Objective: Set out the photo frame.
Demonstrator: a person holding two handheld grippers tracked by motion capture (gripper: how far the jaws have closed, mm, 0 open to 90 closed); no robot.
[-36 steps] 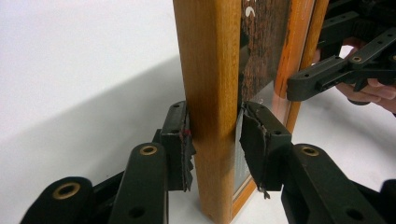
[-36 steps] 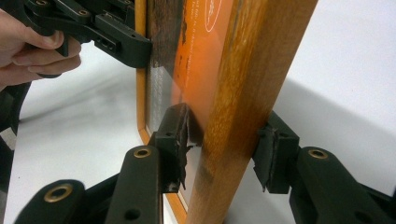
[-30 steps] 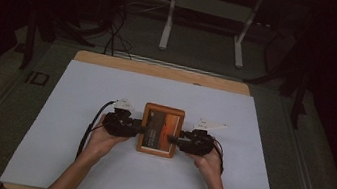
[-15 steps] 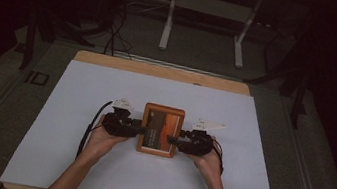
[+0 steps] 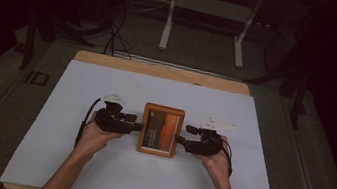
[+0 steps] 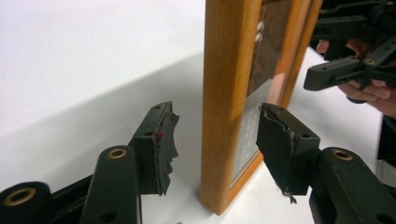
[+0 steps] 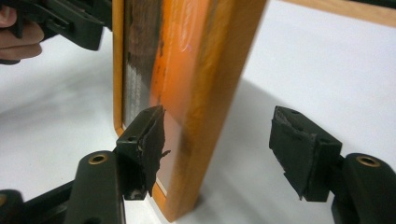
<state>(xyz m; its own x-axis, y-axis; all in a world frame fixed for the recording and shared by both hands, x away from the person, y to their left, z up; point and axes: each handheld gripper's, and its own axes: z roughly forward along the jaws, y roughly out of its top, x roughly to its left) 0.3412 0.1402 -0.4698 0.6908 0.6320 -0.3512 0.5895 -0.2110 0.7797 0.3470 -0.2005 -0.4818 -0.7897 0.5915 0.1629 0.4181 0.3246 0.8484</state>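
A wooden picture frame [image 5: 161, 130] holding an orange and brown picture lies in the middle of the white table cover. My left gripper [image 5: 138, 127] is at its left edge and my right gripper [image 5: 180, 139] is at its right edge. In the left gripper view the open left gripper [image 6: 218, 135] straddles the frame's wooden edge [image 6: 229, 93], with a gap at each pad. In the right gripper view the right gripper [image 7: 219, 140] is likewise open around the opposite edge [image 7: 210, 93] without touching it. Each view shows the other gripper [image 6: 345, 70] [image 7: 70, 23] beyond the frame.
The white cover [image 5: 70, 161] spreads over a wooden table whose far edge [image 5: 160, 69] shows. Metal stand legs [image 5: 169, 24] and cables stand on the dark floor behind. The person's forearms come in from the bottom.
Both grippers stay at the frame's sides, and the frame has not shifted.
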